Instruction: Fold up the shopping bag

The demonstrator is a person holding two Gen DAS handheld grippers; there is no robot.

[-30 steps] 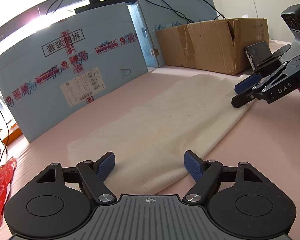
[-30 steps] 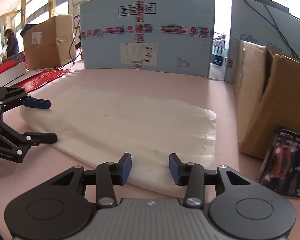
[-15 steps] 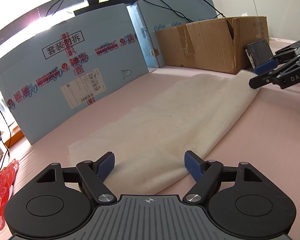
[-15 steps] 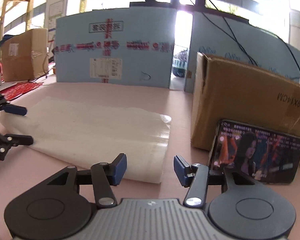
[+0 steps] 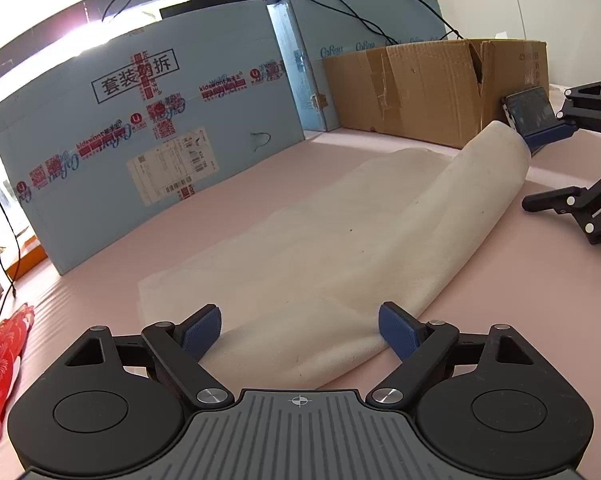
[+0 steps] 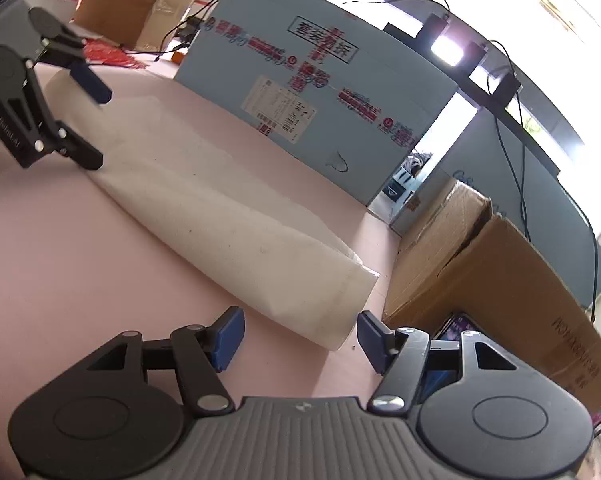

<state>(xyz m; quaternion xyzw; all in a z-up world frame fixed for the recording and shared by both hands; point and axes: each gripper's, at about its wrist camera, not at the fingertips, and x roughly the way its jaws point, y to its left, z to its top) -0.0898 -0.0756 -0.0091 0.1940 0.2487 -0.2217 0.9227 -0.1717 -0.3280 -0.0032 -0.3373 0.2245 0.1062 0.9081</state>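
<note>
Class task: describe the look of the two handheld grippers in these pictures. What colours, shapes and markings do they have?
Both the left gripper and the right gripper look alike: black linkage arms with silver pivot pins, two round black discs, a ribbed grey centre plate with a small crosshair mark, and blue pads on the fingertips. White lettering marks the side of each. No hand or sleeve shows.

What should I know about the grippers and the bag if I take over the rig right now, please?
Left gripper: jaws opening, straddling the near end of the bag, pads not pressing.
Right gripper: jaws opening, tilted, at the bag's other end by the cardboard box; nothing held.
Bag: lying lengthwise on the pink table, folded into a long strip; the long fold looks done.
Left: probably grasp an end and fold it across to shorten the strip.
</note>
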